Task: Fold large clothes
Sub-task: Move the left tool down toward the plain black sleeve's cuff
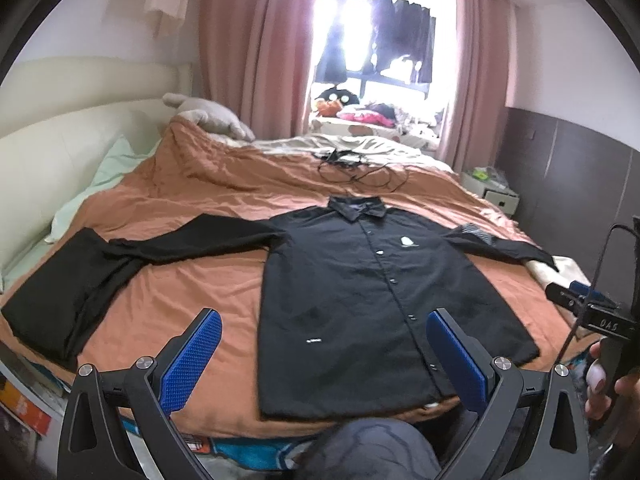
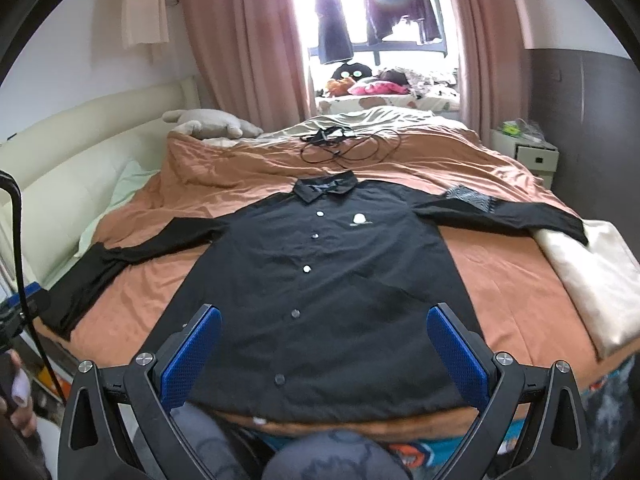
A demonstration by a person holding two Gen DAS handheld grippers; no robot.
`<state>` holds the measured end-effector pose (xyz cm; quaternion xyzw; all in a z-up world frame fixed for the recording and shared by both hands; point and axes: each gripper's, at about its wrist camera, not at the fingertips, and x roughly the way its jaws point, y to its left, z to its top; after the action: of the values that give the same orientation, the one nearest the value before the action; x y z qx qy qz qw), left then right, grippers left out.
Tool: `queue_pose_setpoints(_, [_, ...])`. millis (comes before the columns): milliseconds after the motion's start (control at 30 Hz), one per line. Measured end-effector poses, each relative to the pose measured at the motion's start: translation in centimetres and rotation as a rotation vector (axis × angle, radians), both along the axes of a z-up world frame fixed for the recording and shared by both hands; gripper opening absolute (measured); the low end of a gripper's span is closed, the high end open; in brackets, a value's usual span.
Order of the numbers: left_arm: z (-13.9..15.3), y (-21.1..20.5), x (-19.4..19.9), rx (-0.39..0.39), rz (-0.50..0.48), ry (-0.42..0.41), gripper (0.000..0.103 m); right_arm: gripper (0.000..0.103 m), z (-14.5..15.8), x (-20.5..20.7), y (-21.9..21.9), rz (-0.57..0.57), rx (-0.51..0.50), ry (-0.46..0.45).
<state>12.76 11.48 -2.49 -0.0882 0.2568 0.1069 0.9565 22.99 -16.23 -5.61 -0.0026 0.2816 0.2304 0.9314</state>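
A black button-front shirt (image 1: 360, 300) (image 2: 320, 288) lies flat and face up on the orange bed cover, collar away from me, both long sleeves spread out sideways. Its hem reaches the near edge of the bed. My left gripper (image 1: 324, 344) hovers open above the hem, left of the button line, with nothing between its blue pads. My right gripper (image 2: 324, 344) also stands open over the lower front of the shirt, holding nothing. In the left wrist view the right gripper's black body (image 1: 592, 308) shows at the right edge, with a hand on its handle.
The orange bed cover (image 1: 192, 304) spreads around the shirt. A folded black garment (image 1: 52, 300) lies at the left by the sleeve end. A cream folded cloth (image 2: 592, 280) lies at the right. Black cables (image 2: 344, 144), a plush toy (image 2: 208, 124) and a nightstand (image 2: 528, 152) sit farther back.
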Motion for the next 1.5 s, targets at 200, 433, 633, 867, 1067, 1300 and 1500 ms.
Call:
queue_pose_setpoints(200, [-1.6, 2.8, 3.4, -0.032, 0.037, 0.043, 0.102, 0.103, -1.2, 3.6, 2.3, 0.014, -0.009, 0.033])
queue_pose_setpoints(433, [-3.0, 6.3, 6.7, -0.034, 0.07, 0.098, 0.102, 0.103, -2.5, 7.6, 5.2, 0.022, 0.009, 0.079])
queue_pose_setpoints(633, [-3.5, 8.8, 9.6, 0.003, 0.089, 0.134, 0.102, 0.103, -3.3, 10.5, 7.9, 0.021, 0.014, 0.103])
queue_pose_setpoints(867, [-4.7, 13.3, 12.5, -0.03, 0.145, 0.181, 0.092, 0.103, -3.8, 14.3, 11.8, 0.044, 0.089, 0.136])
queue_pose_setpoints(1067, [-5.7, 17.6, 13.9, -0.051, 0.182, 0.194, 0.084, 0.103, -5.3, 17.2, 15.7, 0.036, 0.112, 0.106])
queue_pose_setpoints(1300, [-6.4, 22.4, 13.6, -0.102, 0.245, 0.139, 0.084, 0.103, -7.5, 21.1, 19.7, 0.061, 0.118, 0.17])
queue_pose_setpoints(1500, [-6.6, 26.9, 13.1, -0.216, 0.316, 0.09, 0.084, 0.103, -9.2, 24.2, 21.8, 0.023, 0.162, 0.242])
